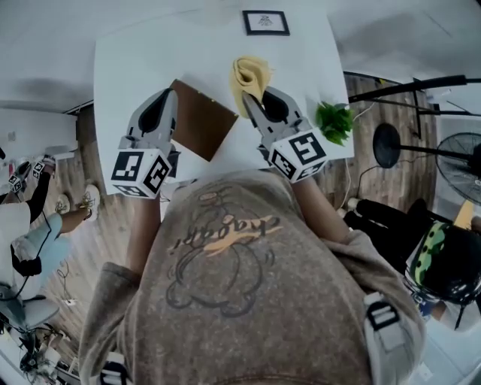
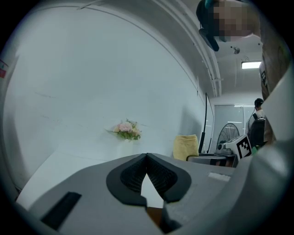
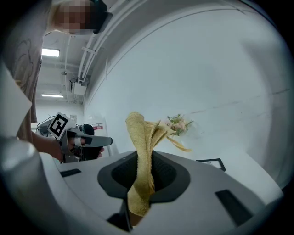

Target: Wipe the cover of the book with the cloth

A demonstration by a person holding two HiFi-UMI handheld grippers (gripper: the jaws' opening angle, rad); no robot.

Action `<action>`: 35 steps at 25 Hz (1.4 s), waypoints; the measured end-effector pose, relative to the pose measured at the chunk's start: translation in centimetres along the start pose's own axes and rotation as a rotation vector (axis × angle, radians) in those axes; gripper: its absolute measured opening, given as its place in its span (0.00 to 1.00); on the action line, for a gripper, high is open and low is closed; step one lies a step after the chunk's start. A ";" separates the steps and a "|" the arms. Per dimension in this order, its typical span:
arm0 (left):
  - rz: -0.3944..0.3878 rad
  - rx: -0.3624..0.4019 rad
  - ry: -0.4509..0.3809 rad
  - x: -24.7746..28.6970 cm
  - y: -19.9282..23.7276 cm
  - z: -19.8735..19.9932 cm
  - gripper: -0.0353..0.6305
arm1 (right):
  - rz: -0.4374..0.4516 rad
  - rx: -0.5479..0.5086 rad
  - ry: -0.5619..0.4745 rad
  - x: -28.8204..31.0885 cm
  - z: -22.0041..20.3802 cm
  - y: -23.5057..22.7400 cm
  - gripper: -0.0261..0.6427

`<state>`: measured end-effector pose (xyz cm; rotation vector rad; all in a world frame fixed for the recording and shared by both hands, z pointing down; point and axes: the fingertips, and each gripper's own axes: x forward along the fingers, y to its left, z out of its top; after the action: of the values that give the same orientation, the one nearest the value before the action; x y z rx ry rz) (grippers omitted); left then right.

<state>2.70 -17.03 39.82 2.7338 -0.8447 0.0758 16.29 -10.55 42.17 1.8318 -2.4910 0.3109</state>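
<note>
A brown book lies at an angle on the white table. My left gripper rests over the book's left edge, and its jaws meet at the tips with nothing between them; a strip of brown book shows below them. My right gripper is just right of the book and shut on a yellow cloth. The cloth stands up in folds from between the jaws. The cloth also shows off to the right in the left gripper view.
A small framed picture lies at the table's far edge. A green plant sits at the right edge, and a vase of pink flowers stands against the wall. A fan and stands are on the floor to the right.
</note>
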 end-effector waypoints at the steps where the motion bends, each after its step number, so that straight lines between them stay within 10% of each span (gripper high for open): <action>1: 0.001 0.004 0.002 -0.1 0.0 -0.5 0.06 | -0.002 0.001 0.003 0.1 -0.4 0.0 0.13; 35: 0.083 0.012 0.075 -1.3 2.4 -5.9 0.06 | -0.054 0.025 0.094 1.3 -5.0 0.0 0.13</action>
<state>0.50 -16.56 45.91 2.6878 -0.9387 0.1994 15.45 -10.88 47.29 1.8450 -2.3822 0.4178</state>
